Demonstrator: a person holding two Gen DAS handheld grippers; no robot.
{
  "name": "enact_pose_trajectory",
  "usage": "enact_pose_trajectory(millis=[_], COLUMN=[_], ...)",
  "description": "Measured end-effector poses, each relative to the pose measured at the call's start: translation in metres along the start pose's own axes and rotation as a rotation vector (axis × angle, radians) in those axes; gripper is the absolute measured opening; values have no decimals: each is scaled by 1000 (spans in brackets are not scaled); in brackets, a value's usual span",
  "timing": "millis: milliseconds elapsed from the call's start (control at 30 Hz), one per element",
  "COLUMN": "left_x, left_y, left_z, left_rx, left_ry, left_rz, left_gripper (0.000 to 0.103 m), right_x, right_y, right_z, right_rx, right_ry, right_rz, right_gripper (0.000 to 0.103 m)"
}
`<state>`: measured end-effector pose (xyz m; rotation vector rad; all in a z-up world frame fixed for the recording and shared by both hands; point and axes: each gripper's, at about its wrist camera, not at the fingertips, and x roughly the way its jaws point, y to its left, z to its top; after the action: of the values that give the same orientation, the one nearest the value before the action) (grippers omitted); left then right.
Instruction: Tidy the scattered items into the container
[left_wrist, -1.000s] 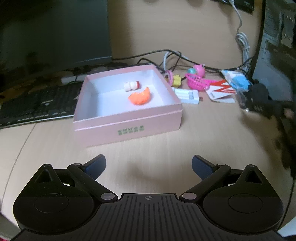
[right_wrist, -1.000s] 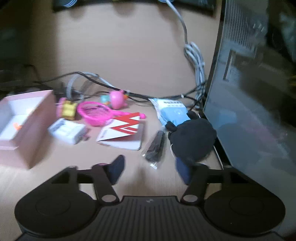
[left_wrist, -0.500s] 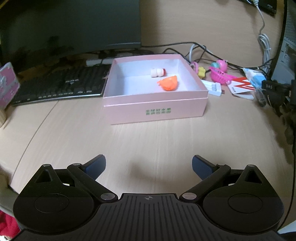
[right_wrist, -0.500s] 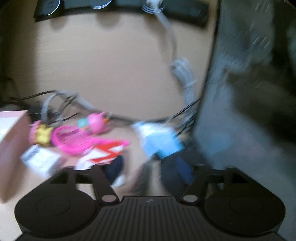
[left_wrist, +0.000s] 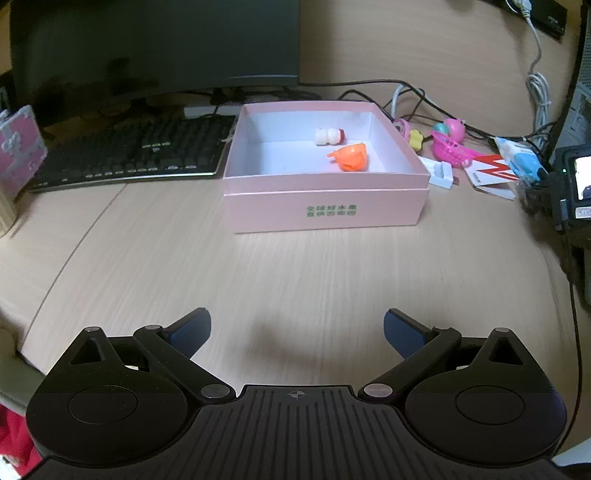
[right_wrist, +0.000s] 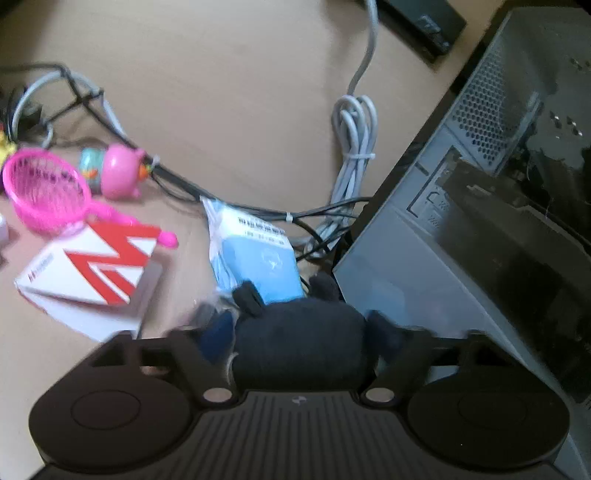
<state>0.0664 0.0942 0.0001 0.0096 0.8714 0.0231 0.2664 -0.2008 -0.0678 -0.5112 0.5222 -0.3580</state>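
The pink box (left_wrist: 325, 206) stands open on the desk with an orange toy (left_wrist: 351, 157) and a small white bottle (left_wrist: 328, 136) inside. My left gripper (left_wrist: 297, 328) hovers open over bare desk in front of the box, holding nothing. To the right of the box lie a pink net scoop (right_wrist: 44, 192), a pink pig toy (right_wrist: 118, 171), a red-and-white carton (right_wrist: 96, 273) and a blue packet (right_wrist: 258, 258). A black plush toy (right_wrist: 299, 332) fills the gap of my right gripper (right_wrist: 301, 328), whose jaws are closing, the blue pads touching both its sides.
A computer case (right_wrist: 480, 221) rises close on the right of the plush. Grey and black cables (right_wrist: 354, 147) run behind the toys. A keyboard (left_wrist: 129, 155) and a monitor (left_wrist: 155, 44) sit left of and behind the box. A white charger (left_wrist: 441, 171) lies beside the box.
My right gripper dropped forward and rolled onto the black plush, which now sits between its pads. The left gripper drew back a little, still open.
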Motion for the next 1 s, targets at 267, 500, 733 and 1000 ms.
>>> enact_pose_trajectory(millis=[267,500,733,1000], left_x=[7,18,26,33], left_y=[-13,-36,-54,-54], left_z=[8,13,10,12], left_rx=[62,169,284,267], left_ry=[-10,2,28,49], left_rz=[-75,-198,-253,-229], left_gripper=[102,102,102,102], right_x=[-59,-167,-215,-187], right_y=[-43,-77,-47,-93], right_z=[-2,-11,-44,-28], right_rx=[173,306,163,346], right_ry=[-29,-57,-82,-114], right_rz=[105,570,789,723], right_gripper=[63,63,67,99])
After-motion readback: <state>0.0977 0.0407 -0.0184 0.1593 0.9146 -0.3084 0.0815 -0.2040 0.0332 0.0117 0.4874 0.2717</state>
